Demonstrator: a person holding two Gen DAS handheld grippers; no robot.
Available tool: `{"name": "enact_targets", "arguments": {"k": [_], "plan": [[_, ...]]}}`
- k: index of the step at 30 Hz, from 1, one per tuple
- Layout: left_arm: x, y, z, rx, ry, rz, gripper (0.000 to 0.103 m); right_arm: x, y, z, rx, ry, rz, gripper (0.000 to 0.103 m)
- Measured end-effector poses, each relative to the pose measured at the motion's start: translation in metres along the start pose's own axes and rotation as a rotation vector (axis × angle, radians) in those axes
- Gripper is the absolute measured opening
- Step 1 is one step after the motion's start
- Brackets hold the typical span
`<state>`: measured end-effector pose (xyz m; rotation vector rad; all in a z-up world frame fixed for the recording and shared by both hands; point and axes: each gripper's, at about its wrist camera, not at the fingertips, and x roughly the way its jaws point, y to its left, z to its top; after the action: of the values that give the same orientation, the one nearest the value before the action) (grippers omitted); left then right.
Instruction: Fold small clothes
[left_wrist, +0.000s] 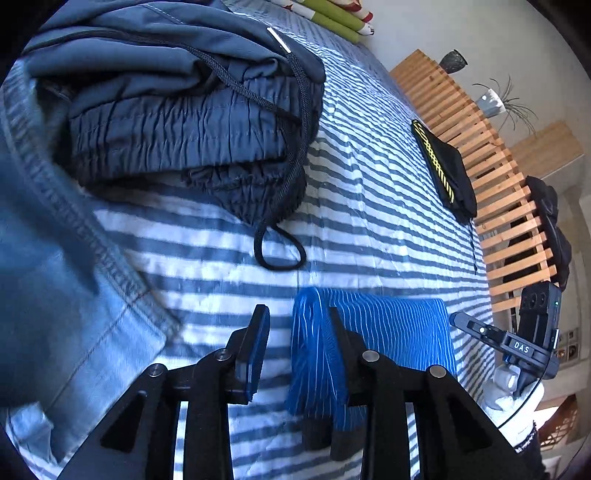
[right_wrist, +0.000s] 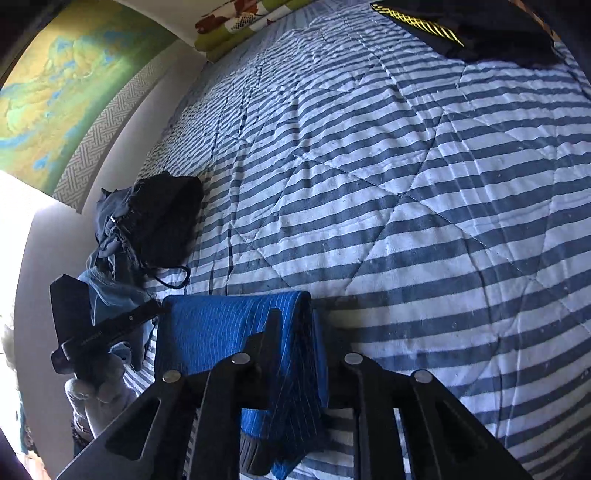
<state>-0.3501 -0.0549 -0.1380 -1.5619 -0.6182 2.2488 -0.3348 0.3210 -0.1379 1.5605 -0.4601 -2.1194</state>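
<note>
A blue pinstriped cloth (left_wrist: 391, 332), folded over, hangs just above the striped bedspread (left_wrist: 369, 206) between both grippers. My left gripper (left_wrist: 297, 325) is open: the cloth's left end drapes against its right finger, and a gap shows beside the left finger (left_wrist: 258, 343). In the right wrist view the cloth (right_wrist: 221, 332) fills the space between the fingers of my right gripper (right_wrist: 301, 325), which is shut on its right end. The far finger is hidden by the fabric. Each view shows the other gripper at the cloth's opposite edge, held by a gloved hand (right_wrist: 99, 387).
Navy drawstring shorts (left_wrist: 184, 122) and a denim garment (left_wrist: 55, 295) lie piled to the left. A folded black garment with a yellow pattern (left_wrist: 447, 173) sits by the bed's right edge, beside a wooden slatted frame (left_wrist: 498, 177). Green pillows (left_wrist: 332, 14) lie at the head. A wall (right_wrist: 48, 258) borders the left side.
</note>
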Motion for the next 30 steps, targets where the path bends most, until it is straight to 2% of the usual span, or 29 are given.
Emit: {"name": "enact_targets", "arguments": {"k": [3,6,10,12,15,17,18,19,22,26,30], "plan": [[-0.003,-0.002,-0.015,0.003,0.018,-0.025,0.048,-0.007,0.014,-0.020,-0.088,-0.019,-0.036,0.028],[0.005,-0.004,-0.027,-0.005,0.044,-0.036,0.049,0.000,0.019,-0.033,-0.107,0.008,-0.046,0.032],[0.016,0.001,-0.031,-0.031,0.055,-0.040,0.048,0.016,0.010,-0.036,-0.038,0.045,-0.015,0.032],[0.019,-0.002,-0.033,-0.013,0.050,-0.033,0.046,0.024,0.005,-0.036,-0.007,0.074,0.018,0.033],[0.024,-0.006,-0.035,0.006,0.065,-0.026,0.023,0.029,0.000,-0.039,0.019,0.085,0.053,0.034],[0.027,-0.009,-0.037,0.014,0.059,-0.015,0.018,0.029,0.001,-0.040,0.019,0.093,0.073,0.033],[0.027,-0.013,-0.038,0.026,0.055,-0.006,0.016,0.028,0.002,-0.040,0.015,0.093,0.079,0.028],[0.027,-0.015,-0.038,0.034,0.051,0.004,0.015,0.028,0.004,-0.042,0.007,0.096,0.084,0.019],[0.024,-0.031,-0.037,0.066,0.036,0.035,0.012,0.023,0.009,-0.046,-0.002,0.080,0.076,0.013],[0.013,-0.065,-0.024,0.147,0.010,0.047,0.012,0.001,0.012,-0.046,0.002,0.027,0.088,0.011],[0.007,-0.123,0.011,0.250,-0.018,0.035,0.012,-0.042,0.015,-0.037,-0.010,-0.091,0.055,0.011]]}}
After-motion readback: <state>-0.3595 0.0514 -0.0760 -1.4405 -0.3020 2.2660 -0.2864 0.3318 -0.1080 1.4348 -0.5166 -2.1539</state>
